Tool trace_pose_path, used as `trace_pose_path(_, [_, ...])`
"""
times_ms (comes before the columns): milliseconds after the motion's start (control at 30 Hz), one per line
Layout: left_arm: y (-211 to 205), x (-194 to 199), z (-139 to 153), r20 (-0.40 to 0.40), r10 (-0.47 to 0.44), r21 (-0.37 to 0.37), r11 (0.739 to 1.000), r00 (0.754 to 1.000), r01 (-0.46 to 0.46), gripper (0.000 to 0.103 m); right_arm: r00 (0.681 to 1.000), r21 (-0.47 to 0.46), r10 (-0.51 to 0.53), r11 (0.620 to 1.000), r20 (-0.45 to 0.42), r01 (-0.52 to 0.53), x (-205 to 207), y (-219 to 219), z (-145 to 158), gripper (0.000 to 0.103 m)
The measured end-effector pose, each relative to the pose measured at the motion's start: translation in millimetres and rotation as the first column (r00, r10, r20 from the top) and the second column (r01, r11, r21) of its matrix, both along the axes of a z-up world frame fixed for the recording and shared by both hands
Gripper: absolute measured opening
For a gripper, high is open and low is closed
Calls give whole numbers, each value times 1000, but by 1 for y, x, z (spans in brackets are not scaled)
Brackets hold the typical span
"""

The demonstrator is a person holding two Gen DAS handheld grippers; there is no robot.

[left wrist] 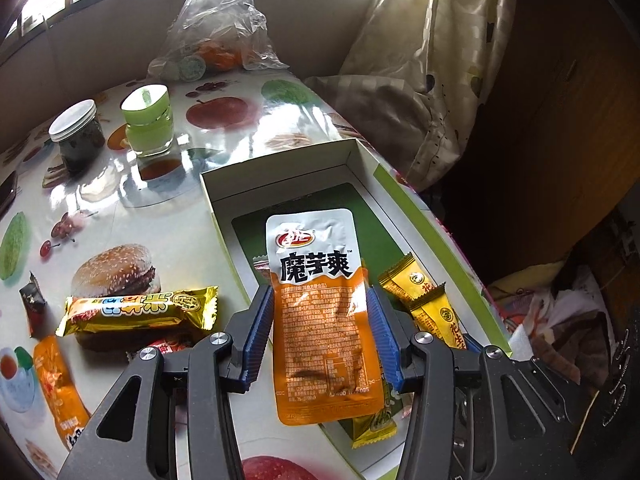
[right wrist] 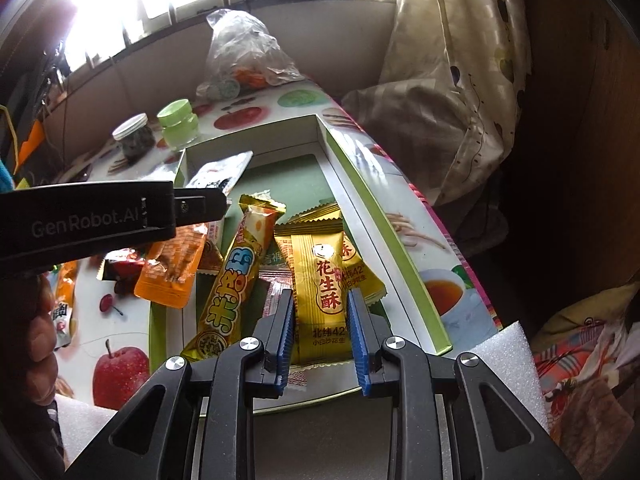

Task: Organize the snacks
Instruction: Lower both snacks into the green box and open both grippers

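Note:
My left gripper [left wrist: 320, 296] is shut on an orange and white konjac snack pouch [left wrist: 312, 248], held upright over the open white box with green floor [left wrist: 280, 164]. In the right wrist view the same gripper's black body [right wrist: 100, 220] carries the pouch [right wrist: 172, 272] above the box's left wall. My right gripper [right wrist: 320, 296] is shut on a gold peanut crisp packet [right wrist: 320, 264], low over the box [right wrist: 384, 220]. More gold packets [left wrist: 408, 284] and a yellow rice bar [right wrist: 236, 280] lie in the box. Another yellow rice bar [left wrist: 140, 308] rests on the table, left of the box.
A fruit-print table holds a white-lidded jar [left wrist: 78, 132], a green-lidded jar [left wrist: 148, 120] and a clear plastic bag [left wrist: 216, 28] at the back. An orange packet [left wrist: 60, 392] and a dark wrapper [left wrist: 32, 304] lie at left. A curtain [left wrist: 420, 60] hangs right. White foam [right wrist: 516, 360] sits near.

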State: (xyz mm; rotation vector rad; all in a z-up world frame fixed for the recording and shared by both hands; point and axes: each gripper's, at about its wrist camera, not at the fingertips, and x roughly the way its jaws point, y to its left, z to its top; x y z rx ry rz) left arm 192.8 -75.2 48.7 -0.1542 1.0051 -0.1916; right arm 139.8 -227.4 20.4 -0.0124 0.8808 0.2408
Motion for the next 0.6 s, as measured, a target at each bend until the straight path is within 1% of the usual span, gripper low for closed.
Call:
trace_pose_path(100, [-1, 1, -2, -2, -2, 2, 1000, 1000, 2, 50, 1000, 1, 1, 1000, 5, -1, 1, -1, 0, 24])
trace_pose_path(200, [-2, 3, -4, -13, -14, -11, 1000, 1000, 14, 50, 1000, 6, 2, 1000, 8, -2, 1, -2, -1, 24])
trace_pose_path(500, [-4, 4, -8, -23, -21, -12, 1000, 1000, 21, 51, 1000, 3, -2, 1000, 9, 2, 0, -2, 0, 34])
trace_pose_path(600, [-4, 3, -8, -23, -24, -14, 1000, 999, 24, 52, 1000, -1, -2, 1000, 9, 2, -1, -1, 0, 41])
